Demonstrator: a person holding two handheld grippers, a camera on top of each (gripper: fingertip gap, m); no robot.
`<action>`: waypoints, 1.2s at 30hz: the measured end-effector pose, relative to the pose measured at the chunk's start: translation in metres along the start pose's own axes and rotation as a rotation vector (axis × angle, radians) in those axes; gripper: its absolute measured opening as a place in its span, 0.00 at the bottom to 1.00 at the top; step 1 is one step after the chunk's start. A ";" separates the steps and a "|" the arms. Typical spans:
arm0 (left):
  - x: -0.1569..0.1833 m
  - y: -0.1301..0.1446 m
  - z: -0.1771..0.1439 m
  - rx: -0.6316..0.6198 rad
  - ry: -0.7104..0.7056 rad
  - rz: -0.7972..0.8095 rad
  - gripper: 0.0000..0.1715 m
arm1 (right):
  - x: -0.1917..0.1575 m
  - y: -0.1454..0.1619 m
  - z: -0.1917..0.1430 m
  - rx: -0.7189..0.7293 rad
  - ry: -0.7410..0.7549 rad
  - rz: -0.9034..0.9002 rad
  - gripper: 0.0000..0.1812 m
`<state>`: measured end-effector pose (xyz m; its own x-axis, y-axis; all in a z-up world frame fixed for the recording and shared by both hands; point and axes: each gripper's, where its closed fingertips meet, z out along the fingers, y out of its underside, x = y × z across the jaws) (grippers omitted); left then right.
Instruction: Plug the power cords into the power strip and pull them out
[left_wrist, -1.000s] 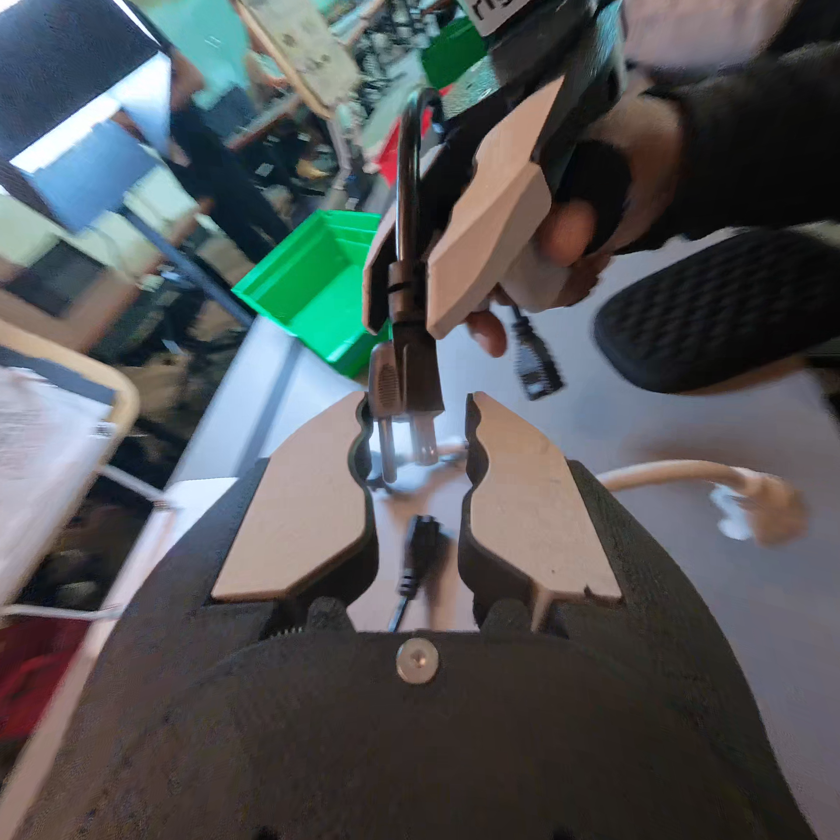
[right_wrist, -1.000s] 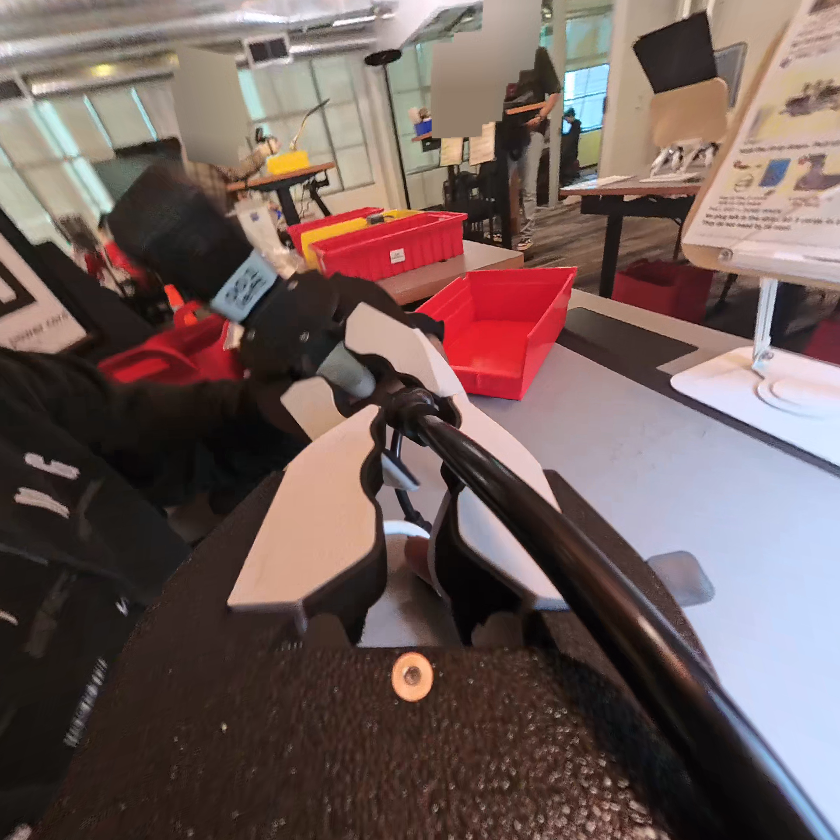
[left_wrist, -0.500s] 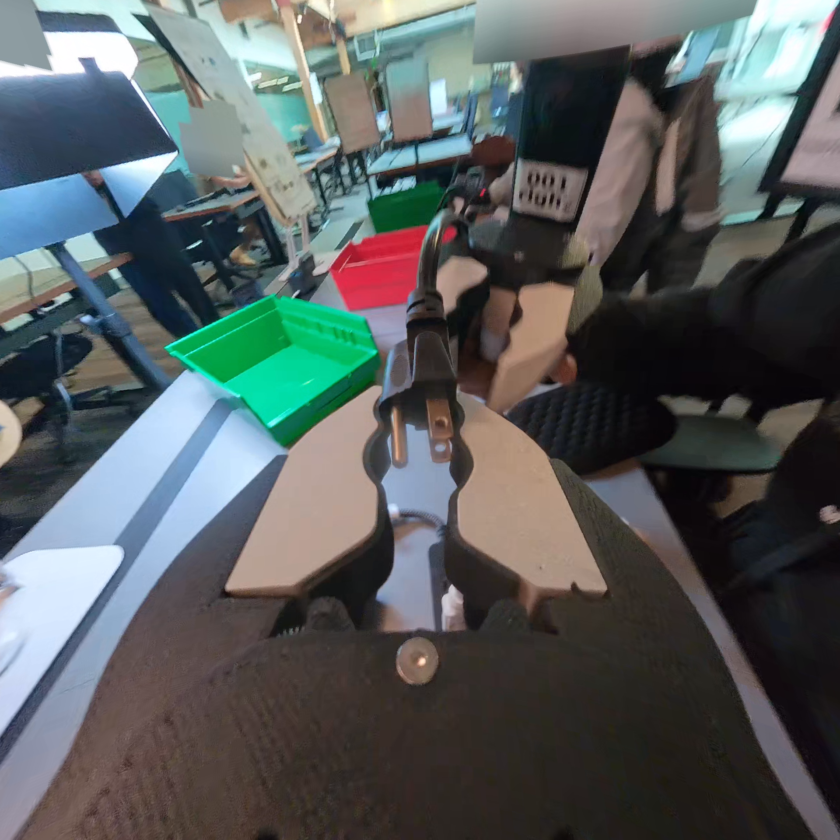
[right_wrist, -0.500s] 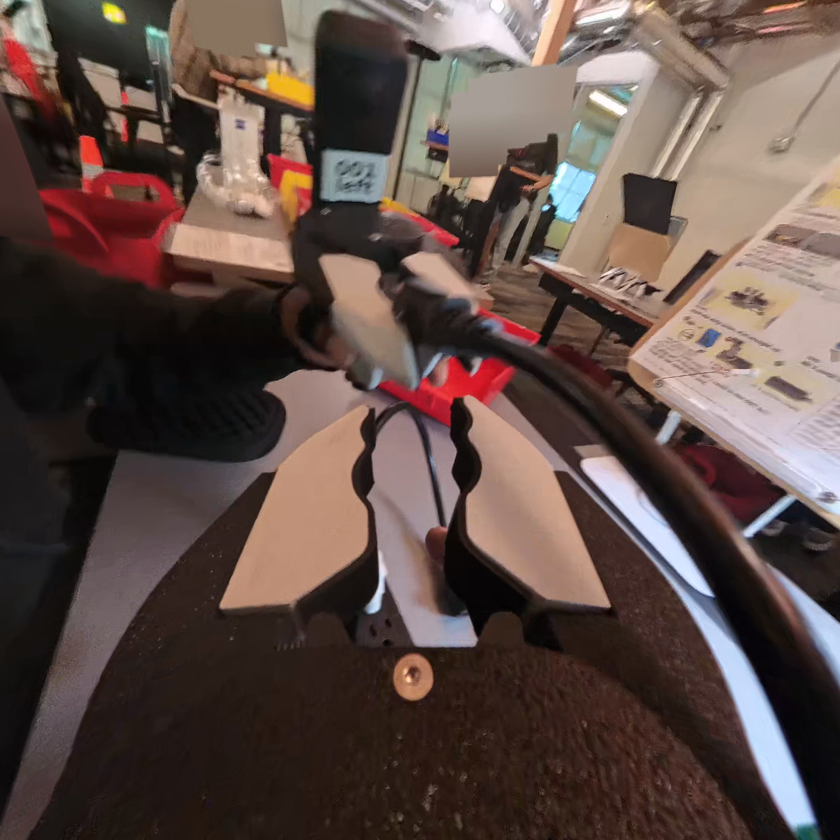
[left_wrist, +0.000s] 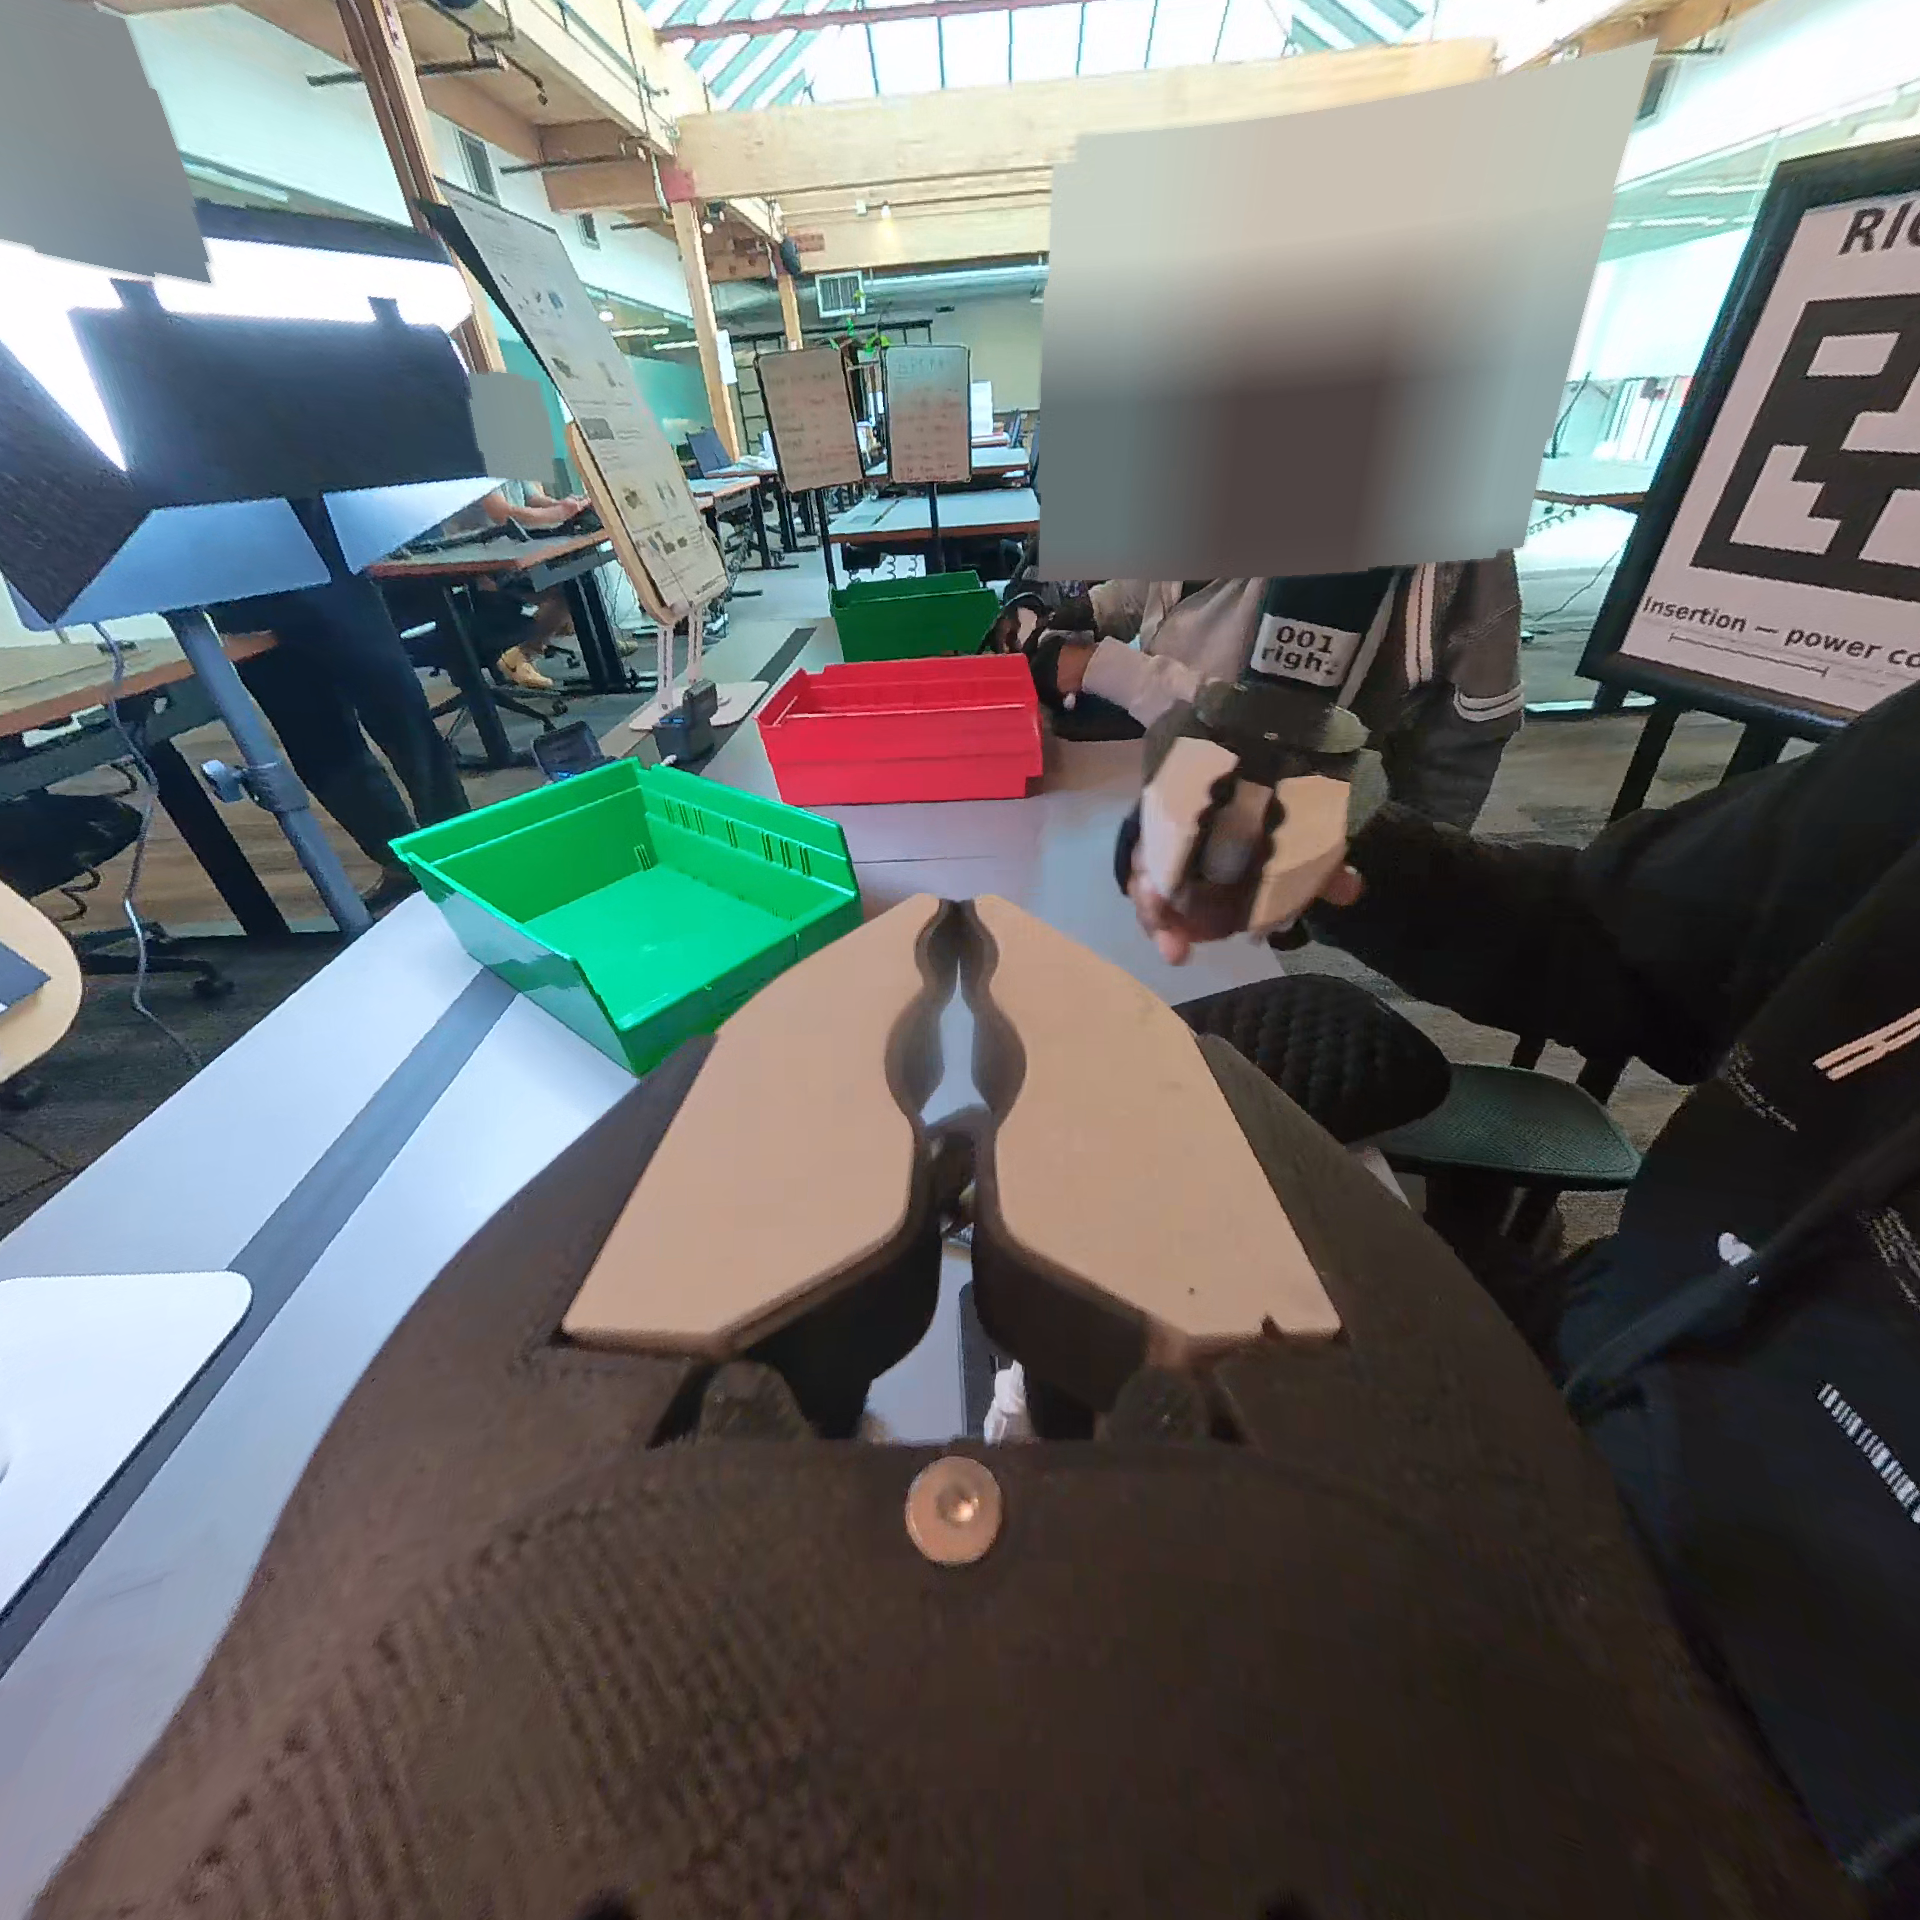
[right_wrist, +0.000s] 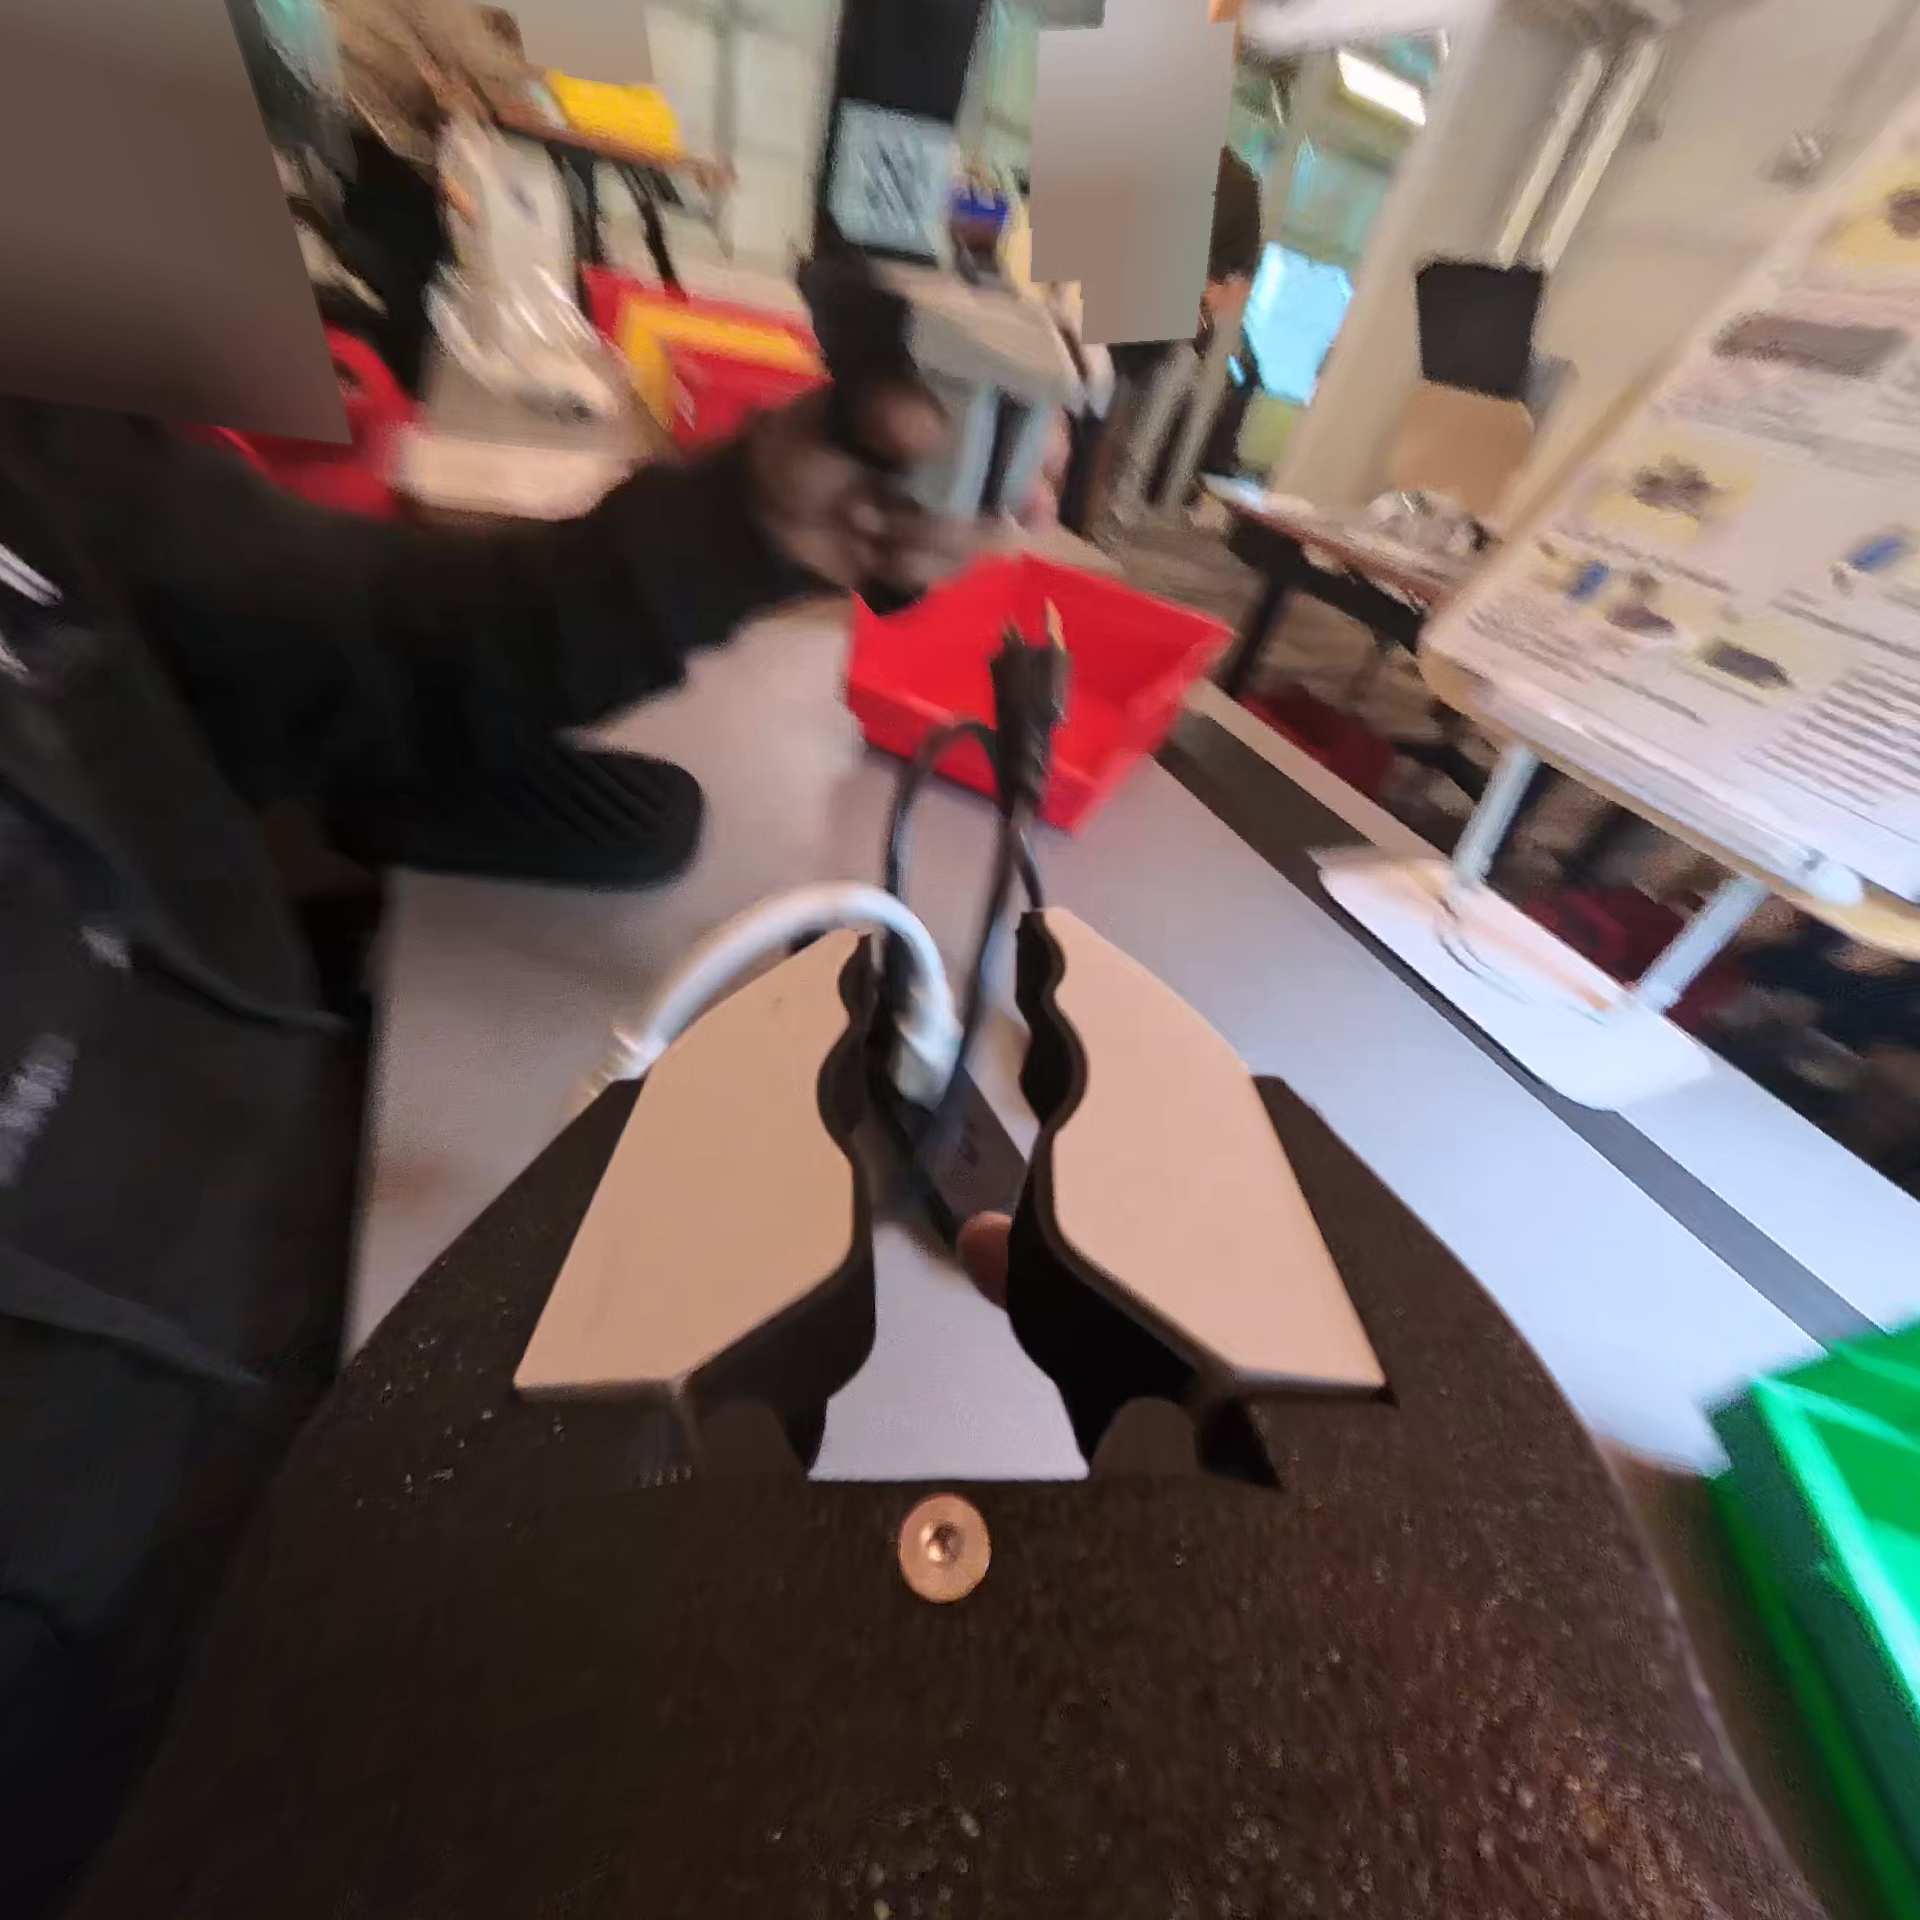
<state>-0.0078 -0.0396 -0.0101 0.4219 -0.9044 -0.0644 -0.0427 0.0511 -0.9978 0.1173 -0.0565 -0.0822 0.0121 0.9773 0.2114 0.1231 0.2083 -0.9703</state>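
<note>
In the left wrist view my left gripper (left_wrist: 957, 914) is shut with nothing between its fingertips, raised above the grey table (left_wrist: 343, 1049). My right gripper (left_wrist: 1236, 862) shows farther off, held in a hand. In the right wrist view my right gripper (right_wrist: 945, 935) is open and empty. Beyond it a black plug (right_wrist: 1029, 675) stands above the table, prongs up, on its looping black cord (right_wrist: 899, 821), with no gripper on it. A white cord (right_wrist: 769, 925) arcs down to a white plug (right_wrist: 928, 1039) on a black power strip (right_wrist: 971, 1143). My left gripper (right_wrist: 883, 436) is a blur above.
A green bin (left_wrist: 644, 904) sits just ahead of the left gripper, with a red bin (left_wrist: 904, 727) and a second green bin (left_wrist: 914, 613) behind. A red bin (right_wrist: 1039, 665) and a sign stand (right_wrist: 1496, 935) lie beyond the plugs. A person's dark sleeve (left_wrist: 1558, 935) and a chair (left_wrist: 1320, 1049) are at the table's right. The left gripper's tips are roughly 15 cm from the right gripper's.
My left gripper was shut on the black plug half a second ago; it has let go and closed empty. The plug is now free over the table. My right gripper has drawn back, open.
</note>
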 end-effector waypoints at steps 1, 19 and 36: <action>-0.001 0.002 0.001 -0.011 -0.008 0.004 0.00 | 0.013 0.018 0.000 -0.086 0.049 -0.014 0.19; -0.032 0.013 -0.032 -0.069 -0.120 -0.009 0.06 | 0.002 0.128 0.075 -0.553 -0.197 -0.004 0.25; -0.040 0.022 -0.036 -0.102 -0.131 -0.034 0.13 | 0.019 0.142 0.067 -0.593 -0.016 -0.800 0.09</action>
<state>-0.0587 -0.0175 -0.0287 0.5389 -0.8415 -0.0392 -0.1151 -0.0274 -0.9930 0.0684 -0.0061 -0.2238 -0.3038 0.5588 0.7716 0.5654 0.7576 -0.3260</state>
